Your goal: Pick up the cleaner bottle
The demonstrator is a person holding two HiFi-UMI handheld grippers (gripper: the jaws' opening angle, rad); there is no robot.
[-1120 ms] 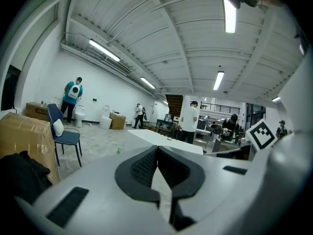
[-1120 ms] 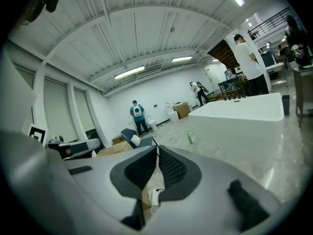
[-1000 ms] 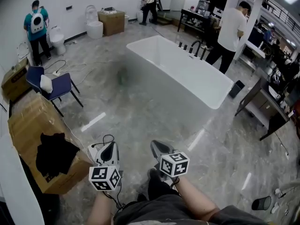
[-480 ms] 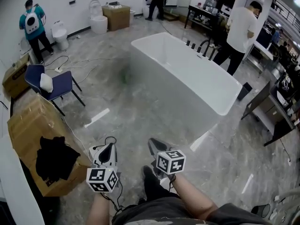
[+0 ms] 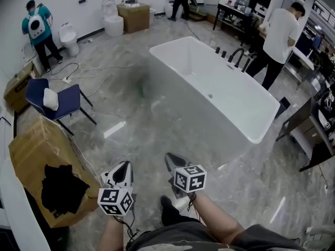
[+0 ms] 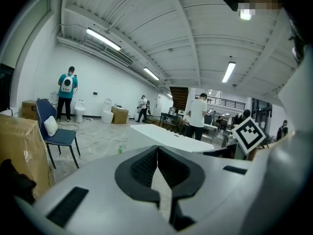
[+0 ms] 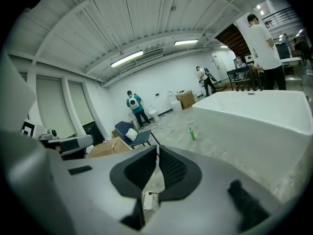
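Plainly, the bottle (image 7: 192, 134) stands on the floor just right of centre in the right gripper view, beside the tub (image 5: 193, 114) and well apart from both grippers. The left gripper (image 6: 157, 148) and right gripper (image 7: 157, 149) are held pressed together and empty; if not opened in time, the bottle could be knocked over. The tub is seen empty; a black cloth (image 5: 60, 187) is laid on the box (image 5: 31, 145) at lower left.
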